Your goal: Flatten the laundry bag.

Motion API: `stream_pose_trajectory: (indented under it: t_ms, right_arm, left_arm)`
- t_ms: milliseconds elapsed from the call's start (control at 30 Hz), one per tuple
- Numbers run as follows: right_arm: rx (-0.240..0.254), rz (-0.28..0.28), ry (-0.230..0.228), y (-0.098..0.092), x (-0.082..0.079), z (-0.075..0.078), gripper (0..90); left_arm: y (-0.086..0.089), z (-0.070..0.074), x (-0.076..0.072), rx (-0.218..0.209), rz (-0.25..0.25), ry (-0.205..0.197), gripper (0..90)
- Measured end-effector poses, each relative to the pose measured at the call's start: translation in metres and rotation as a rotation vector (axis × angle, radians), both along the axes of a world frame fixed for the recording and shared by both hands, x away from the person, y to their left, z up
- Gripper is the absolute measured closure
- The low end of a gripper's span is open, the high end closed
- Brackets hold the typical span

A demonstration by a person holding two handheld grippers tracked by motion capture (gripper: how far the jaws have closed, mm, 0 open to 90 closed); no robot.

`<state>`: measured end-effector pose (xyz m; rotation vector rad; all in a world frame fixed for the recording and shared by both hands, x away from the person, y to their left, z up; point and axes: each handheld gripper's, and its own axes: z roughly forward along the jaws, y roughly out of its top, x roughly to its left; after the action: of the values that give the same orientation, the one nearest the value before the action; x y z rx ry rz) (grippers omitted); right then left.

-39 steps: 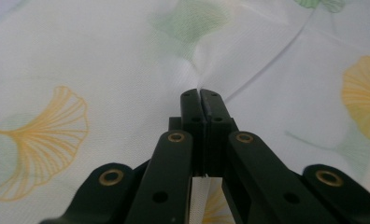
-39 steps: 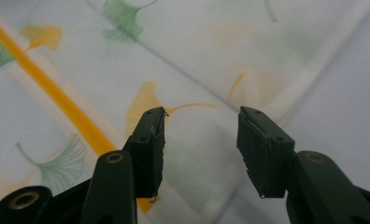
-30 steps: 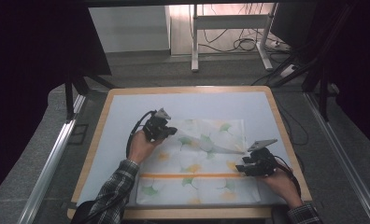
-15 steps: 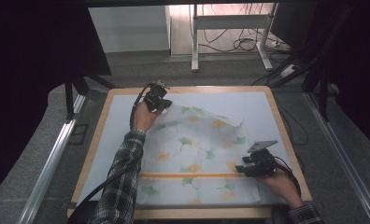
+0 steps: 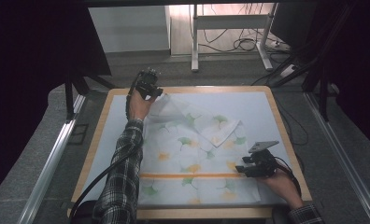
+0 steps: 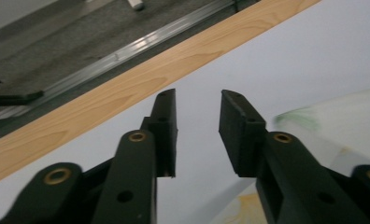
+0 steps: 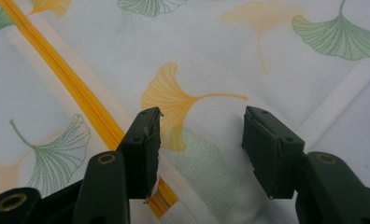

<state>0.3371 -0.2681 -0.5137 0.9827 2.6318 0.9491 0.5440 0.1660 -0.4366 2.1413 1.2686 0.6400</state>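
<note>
A white cloth [image 5: 192,154] printed with green and orange ginkgo leaves and one orange stripe [image 5: 192,176] lies spread on the pale table [image 5: 253,105]. Its far right part is folded over in a triangle [image 5: 220,128]. My left gripper [image 5: 156,93] is at the table's far left, by the cloth's far corner. Its jaws have just been opening, and in the left gripper view the left gripper [image 6: 198,100] stands open with only bare table between them and the cloth's edge [image 6: 332,121] off to the right. My right gripper [image 5: 241,169] hovers open over the cloth's near right part, the right gripper [image 7: 202,116] gripping nothing above the cloth [image 7: 211,56].
A wooden rim [image 5: 95,144] frames the table. Metal rails [image 5: 52,158] run along both sides on grey floor. Desk legs and cables [image 5: 230,42] stand beyond the far edge. Bare table surface lies right of the fold.
My left hand moved away toward the table's far left corner, drawing the cloth's corner with it and spreading the cloth out, then its jaws opened. The right hand stayed put.
</note>
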Motion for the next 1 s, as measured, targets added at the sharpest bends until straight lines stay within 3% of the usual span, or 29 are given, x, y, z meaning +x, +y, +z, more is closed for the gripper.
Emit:
stream_pose_trajectory:
  t_ms: [33,67,100,200,400,433,467,500,567,633,700,733,767,800,867,900,967,1000]
  right_arm:
    - [-0.005,0.0,-0.002,0.0,0.0,0.0,46.8]
    - [-0.008,-0.001,-0.003,0.001,0.0,0.0,46.6]
    - [-0.008,-0.001,-0.003,0.001,0.0,0.0,46.6]
    - [-0.014,-0.024,0.004,0.003,0.005,0.003,47.4]
    - [0.033,-0.056,-0.033,0.012,0.023,0.013,50.2]
    - [0.033,-0.057,-0.048,0.02,0.033,0.015,50.2]
    - [0.033,-0.057,-0.048,0.02,0.033,0.015,50.2]
    - [0.036,-0.058,-0.052,0.023,0.036,0.015,50.2]
    - [0.043,-0.058,-0.06,0.033,0.047,0.015,49.7]
    - [0.045,-0.045,-0.07,0.052,0.06,0.016,49.5]
    - [0.044,-0.032,-0.084,0.065,0.068,0.016,49.3]
    - [0.044,-0.032,-0.084,0.065,0.068,0.016,49.3]
    - [0.05,-0.027,-0.094,0.078,0.077,0.016,48.9]
    - [0.05,-0.027,-0.094,0.078,0.077,0.016,48.9]
    - [0.051,-0.016,-0.11,0.093,0.088,0.014,46.1]
    - [0.051,-0.016,-0.11,0.093,0.088,0.014,46.1]
    - [0.049,-0.001,-0.105,0.111,0.1,0.008,43.6]
    - [0.049,-0.001,-0.105,0.111,0.1,0.008,43.6]
  left_arm:
    - [0.006,0.002,-0.003,0.009,0.016,-0.024,61.6]
    - [0.019,0.006,-0.006,-0.019,0.052,-0.042,55.9]
    - [0.019,0.006,-0.006,-0.019,0.052,-0.042,54.8]
    - [0.041,0.011,-0.014,-0.065,0.072,-0.053,50.8]
    - [0.054,0.01,-0.029,-0.089,0.052,-0.061,40.7]
    - [0.056,0.005,-0.038,-0.119,0.032,-0.058,36.2]
    - [0.056,0.005,-0.038,-0.119,0.032,-0.058,33.5]
    - [0.057,0.001,-0.042,-0.142,0.014,-0.049,33.5]
    - [0.056,-0.008,-0.053,-0.145,-0.026,-0.044,29.4]
    - [0.054,-0.029,-0.076,-0.157,-0.094,-0.022,27.0]
    - [0.053,-0.044,-0.092,-0.186,-0.132,0.0,24.9]
    - [0.053,-0.044,-0.092,-0.186,-0.132,0.0,23.6]
    - [0.05,-0.059,-0.107,-0.206,-0.17,0.034,20.7]
    - [0.05,-0.059,-0.107,-0.206,-0.17,0.034,19.8]
    - [0.047,-0.08,-0.129,-0.21,-0.212,0.074,16.5]
    - [0.047,-0.08,-0.129,-0.21,-0.212,0.074,14.1]
    - [0.044,-0.099,-0.149,-0.179,-0.25,0.131,13.1]
    - [0.044,-0.099,-0.149,-0.179,-0.25,0.131,11.8]
